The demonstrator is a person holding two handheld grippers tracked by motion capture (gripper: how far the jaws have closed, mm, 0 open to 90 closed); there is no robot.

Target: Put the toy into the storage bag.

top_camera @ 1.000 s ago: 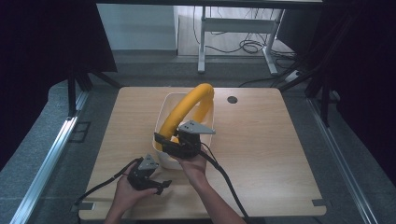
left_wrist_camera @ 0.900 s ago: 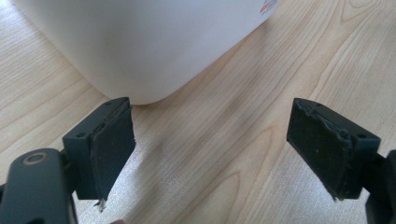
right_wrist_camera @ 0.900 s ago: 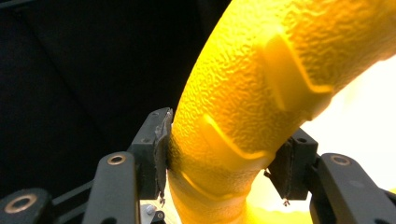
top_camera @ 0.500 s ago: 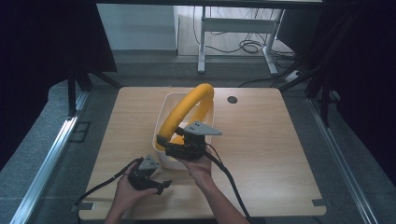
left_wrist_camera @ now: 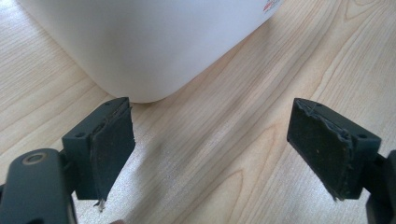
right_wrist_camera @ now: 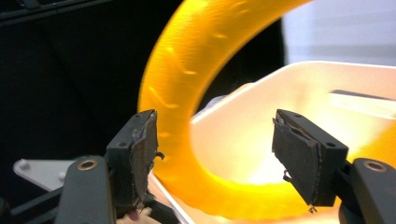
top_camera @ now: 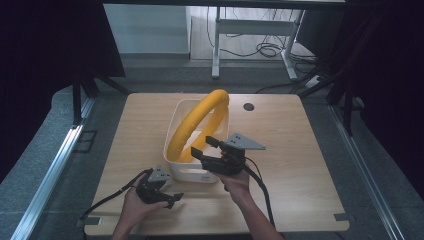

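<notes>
Right tongs [top_camera: 206, 149], just opened and empty, at the white bin [top_camera: 176, 125] where the yellow ring [top_camera: 196, 122] stands propped, seemingly placed; left tongs [top_camera: 169, 198] apart, idle on tabletop [top_camera: 300, 150]; withdrawal apparently remaining.

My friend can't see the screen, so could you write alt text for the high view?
A thick yellow ring stands tilted in a white bin on a wooden table. The right gripper, jaws open, is beside the ring; the left gripper rests near the bin.
</notes>
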